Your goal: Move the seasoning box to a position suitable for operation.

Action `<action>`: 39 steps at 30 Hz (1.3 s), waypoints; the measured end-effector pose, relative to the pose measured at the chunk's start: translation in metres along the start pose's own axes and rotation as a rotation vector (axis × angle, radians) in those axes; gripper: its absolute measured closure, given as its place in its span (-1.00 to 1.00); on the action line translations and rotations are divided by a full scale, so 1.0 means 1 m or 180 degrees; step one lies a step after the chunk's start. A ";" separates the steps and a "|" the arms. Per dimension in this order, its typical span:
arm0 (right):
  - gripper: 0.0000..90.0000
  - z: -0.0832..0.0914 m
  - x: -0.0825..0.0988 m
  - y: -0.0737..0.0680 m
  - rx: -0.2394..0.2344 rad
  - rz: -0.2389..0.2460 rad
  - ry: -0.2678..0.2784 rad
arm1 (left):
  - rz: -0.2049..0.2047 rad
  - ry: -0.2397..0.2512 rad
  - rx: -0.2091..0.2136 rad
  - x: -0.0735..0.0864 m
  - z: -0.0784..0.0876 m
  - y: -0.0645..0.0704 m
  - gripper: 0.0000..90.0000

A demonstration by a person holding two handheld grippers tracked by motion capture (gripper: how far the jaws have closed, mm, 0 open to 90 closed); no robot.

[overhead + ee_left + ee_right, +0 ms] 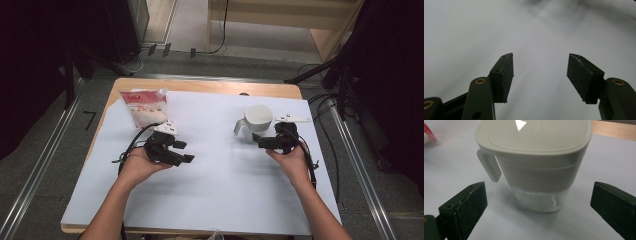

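Both forearms enter from the near edge. Left hand-held gripper (186,151) rests on the white tabletop (220,190), jaws apart, empty. Right hand-held gripper (260,140) has jaws spread wide just before the lidded jug (256,120), not touching. Red-and-white pouch (145,107) lies far left.

On my table I count one lidded jug (256,121), one red-and-white pouch (145,108), and my two grippers.

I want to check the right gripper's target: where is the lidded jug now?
In the high view the jug stands right of centre on the white sheet, just beyond the open right gripper.
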State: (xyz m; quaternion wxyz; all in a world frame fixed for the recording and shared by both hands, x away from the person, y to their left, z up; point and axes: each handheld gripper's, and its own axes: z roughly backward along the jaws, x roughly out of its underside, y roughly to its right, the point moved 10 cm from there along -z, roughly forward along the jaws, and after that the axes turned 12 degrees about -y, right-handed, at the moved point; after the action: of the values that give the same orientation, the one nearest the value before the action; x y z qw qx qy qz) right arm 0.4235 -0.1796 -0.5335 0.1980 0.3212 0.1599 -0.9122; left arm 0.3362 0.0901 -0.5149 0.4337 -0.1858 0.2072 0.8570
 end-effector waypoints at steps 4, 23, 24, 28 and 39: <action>-0.96 -0.005 -0.006 0.000 -0.0030 -0.0043 0.0052 | 0.0009 -0.0018 -0.0002 0.002 0.000 0.000 -0.13; -0.82 -0.029 -0.018 -0.001 0.0188 0.0001 0.0239 | 0.0105 0.0037 -0.0021 0.014 0.009 0.008 -0.13; -0.82 -0.029 -0.018 -0.001 0.0188 0.0001 0.0239 | 0.0105 0.0037 -0.0021 0.014 0.009 0.008 -0.13; -0.74 -0.030 -0.024 0.001 0.0269 0.0050 0.0354 | 0.0089 0.0000 -0.0020 0.019 0.010 0.009 -0.12; -0.72 -0.039 -0.025 0.002 0.0186 -0.0033 0.0374 | 0.0180 0.0037 -0.0051 0.025 0.015 0.006 -0.12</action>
State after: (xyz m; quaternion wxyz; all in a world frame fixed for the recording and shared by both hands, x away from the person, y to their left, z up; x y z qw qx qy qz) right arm 0.4622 -0.1584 -0.5462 0.1741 0.3790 0.1462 -0.8970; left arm 0.3155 0.1116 -0.5138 0.4066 -0.1883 0.2079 0.8695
